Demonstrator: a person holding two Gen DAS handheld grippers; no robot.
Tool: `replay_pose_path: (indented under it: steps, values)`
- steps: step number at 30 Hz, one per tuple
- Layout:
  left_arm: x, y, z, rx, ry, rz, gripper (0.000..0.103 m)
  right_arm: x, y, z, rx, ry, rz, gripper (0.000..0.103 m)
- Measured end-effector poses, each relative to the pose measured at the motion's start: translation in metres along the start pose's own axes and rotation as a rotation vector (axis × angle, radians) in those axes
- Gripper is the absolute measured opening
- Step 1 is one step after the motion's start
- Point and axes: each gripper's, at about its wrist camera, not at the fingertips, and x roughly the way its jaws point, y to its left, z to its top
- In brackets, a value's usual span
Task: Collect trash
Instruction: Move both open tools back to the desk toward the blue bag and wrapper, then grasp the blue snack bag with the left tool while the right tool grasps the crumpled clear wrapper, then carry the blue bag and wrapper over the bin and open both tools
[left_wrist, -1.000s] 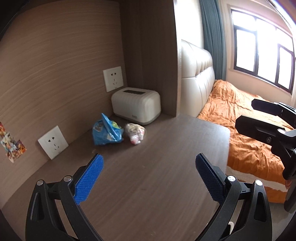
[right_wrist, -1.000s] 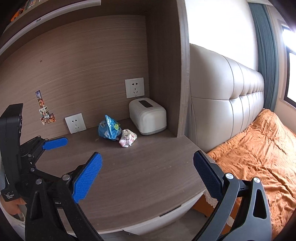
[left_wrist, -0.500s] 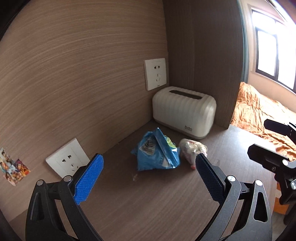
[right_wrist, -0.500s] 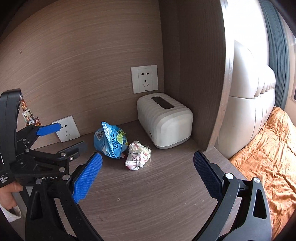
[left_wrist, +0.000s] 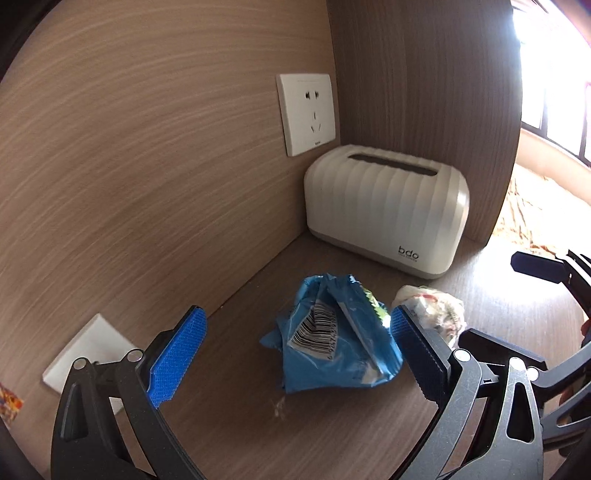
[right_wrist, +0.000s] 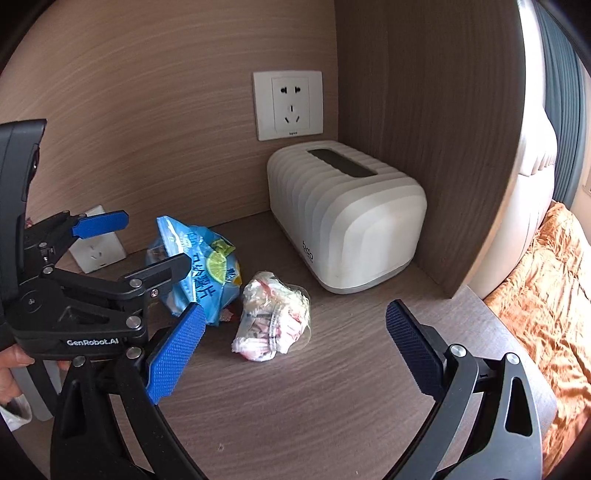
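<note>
A crumpled blue snack bag (left_wrist: 332, 339) lies on the brown desk (left_wrist: 236, 424), with a white and pink crumpled wrapper (left_wrist: 436, 314) just to its right. My left gripper (left_wrist: 295, 354) is open, its blue pads on either side of the blue bag, close above it. In the right wrist view the blue bag (right_wrist: 207, 269) and the wrapper (right_wrist: 273, 317) lie side by side. My right gripper (right_wrist: 295, 350) is open and empty, just short of the wrapper. The left gripper (right_wrist: 129, 243) shows there at the left, over the bag.
A white ribbed tissue box (right_wrist: 343, 218) stands in the back corner against a wooden side panel (right_wrist: 424, 110). Wall sockets (right_wrist: 288, 105) sit on the back panel. A bed with an orange cover (right_wrist: 546, 295) lies to the right past the desk edge.
Both grippers have moved forward toward the trash. The left gripper now straddles the blue bag; the right one has come close to the wrapper. Both stay open.
</note>
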Motion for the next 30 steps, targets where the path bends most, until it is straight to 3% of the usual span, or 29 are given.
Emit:
replay_pose_path:
  steps: [4,6,7,8,9,10,16,21,30]
  values:
    - [0.018,0.006,-0.001,0.008,0.054,-0.009,0.096,0.023,0.000,0.002,0.017,0.046,0.014,0.094]
    - [0.027,0.009,-0.003,0.016,0.077,-0.030,0.090,0.031,0.000,0.002,0.018,0.064,0.011,0.091]
    - [0.030,0.009,-0.004,0.021,0.077,-0.034,0.087,0.036,0.001,0.002,0.015,0.077,0.004,0.084]
    - [0.031,0.009,-0.005,0.023,0.075,-0.036,0.079,0.042,0.003,0.003,0.012,0.101,0.009,0.077]
    - [0.032,0.009,-0.005,0.025,0.074,-0.040,0.073,0.048,0.004,0.003,0.010,0.130,0.026,0.061]
    - [0.032,0.009,-0.006,0.024,0.071,-0.040,0.072,0.053,0.005,0.003,0.011,0.155,0.038,0.053]
    - [0.019,0.007,-0.001,0.008,0.038,-0.045,0.063,0.038,0.012,0.005,-0.019,0.133,0.045,0.052]
    - [-0.019,-0.001,-0.002,0.039,-0.001,-0.021,0.059,-0.007,0.006,0.003,0.017,0.077,0.058,0.052]
    - [-0.065,-0.031,-0.025,0.049,0.007,-0.011,0.054,-0.080,-0.009,-0.017,0.048,0.015,0.058,0.052]
